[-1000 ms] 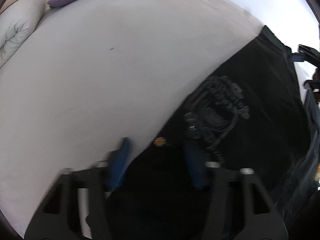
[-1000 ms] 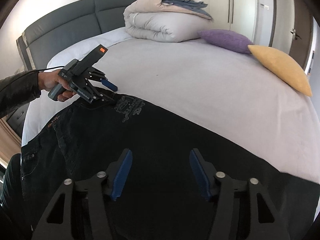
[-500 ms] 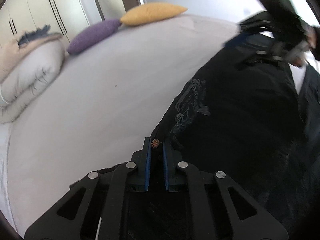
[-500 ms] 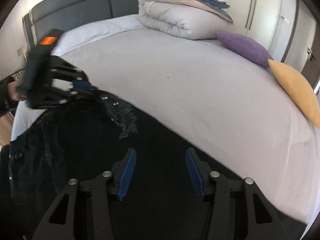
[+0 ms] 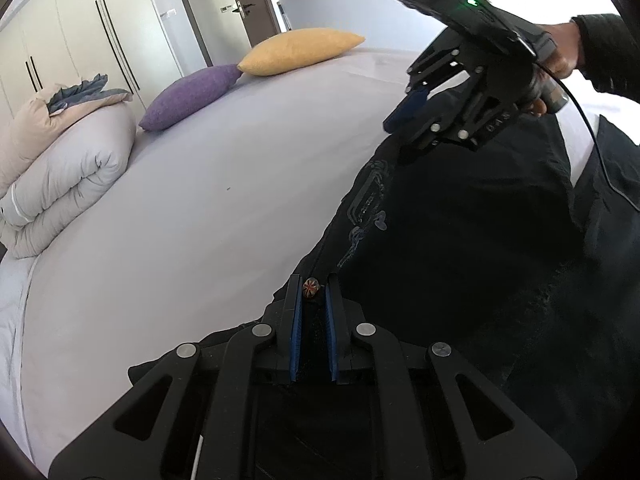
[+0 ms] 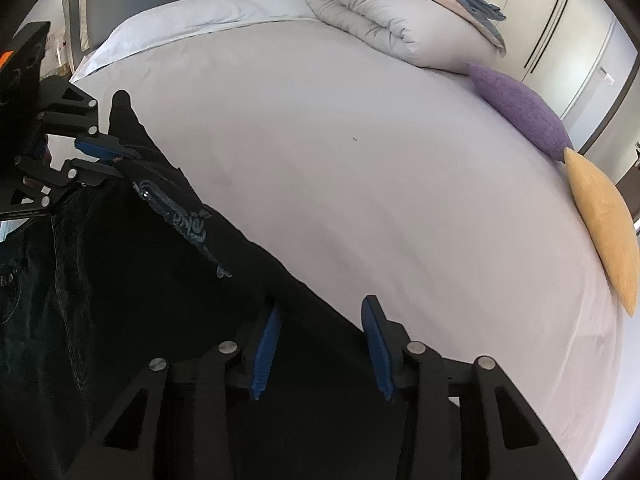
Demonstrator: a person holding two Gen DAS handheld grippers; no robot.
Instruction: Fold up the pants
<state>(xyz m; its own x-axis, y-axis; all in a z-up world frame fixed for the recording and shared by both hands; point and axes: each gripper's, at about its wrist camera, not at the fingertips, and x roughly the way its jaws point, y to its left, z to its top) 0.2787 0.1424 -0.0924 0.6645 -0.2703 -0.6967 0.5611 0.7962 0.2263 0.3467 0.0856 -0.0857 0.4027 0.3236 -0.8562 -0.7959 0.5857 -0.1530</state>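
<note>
Black pants (image 5: 460, 240) lie on a big bed (image 5: 200, 220) with a pale sheet. They take up the near side of the bed, and part of the cloth is lifted up off the sheet.

The left gripper (image 5: 311, 292) has its jaws squeezed tight on the top edge of the pants. A small round button (image 5: 311, 286) with a flag on it sits right between the two blue pads (image 5: 297, 332). A silver pattern (image 5: 368, 208) is sewn on the pants just past the button. In the right wrist view the left gripper (image 6: 116, 158) shows at the left edge, and the pants hang down from it.

The right gripper (image 6: 320, 316) is at the far edge of the pants, lower down the leg. Its jaws are closing. The dark cloth edge runs between the two blue pads (image 6: 266, 344), but the pads do not press on it yet. One pad is over the pants and the other is over the sheet. In the left wrist view a person's hand (image 5: 560, 60) in a dark sleeve (image 5: 608, 52) holds the right gripper (image 5: 404, 108) above the pants.

Farther back on the bed there is a rolled-up white blanket (image 6: 384, 20). Next to it lie a purple pillow (image 6: 520, 108) and a yellow pillow (image 6: 604, 220), touching at their tips. White cupboard doors (image 5: 72, 32) stand behind the bed.
</note>
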